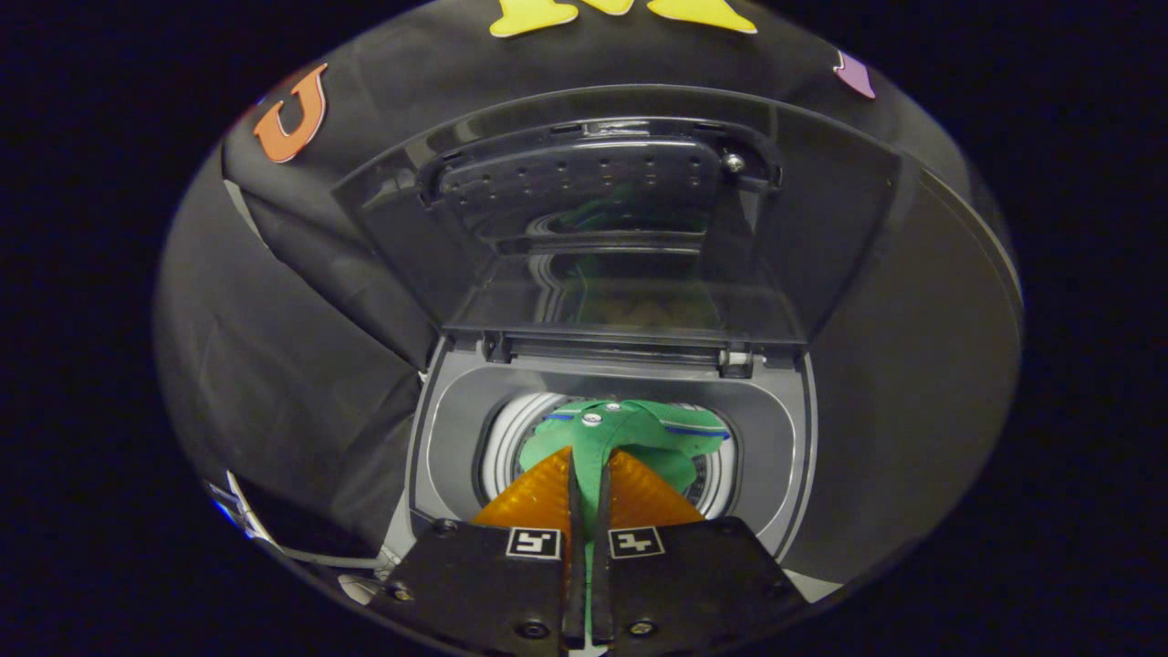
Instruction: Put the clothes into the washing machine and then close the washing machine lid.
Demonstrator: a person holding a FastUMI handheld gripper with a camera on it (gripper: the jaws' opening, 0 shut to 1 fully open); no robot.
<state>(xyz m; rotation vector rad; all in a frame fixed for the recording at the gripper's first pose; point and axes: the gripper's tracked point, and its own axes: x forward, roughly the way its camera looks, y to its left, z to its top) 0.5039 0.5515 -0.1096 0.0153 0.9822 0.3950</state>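
Green garment, thin fabric with a blue-edged trim and a snap fastener, lower centre of the frame: pinched between the gripper jaws, which are closed together on a fold of it, the rest spread over the drum mouth just beyond the tips. Washing machine, top-loading, grey surround, ribbed drum showing beneath the cloth. Lid, dark translucent panel, centre frame, standing raised on its rear hinge, leaving the opening free for loading. Judged stage: garment over the drum, not yet released; lid not yet closed.
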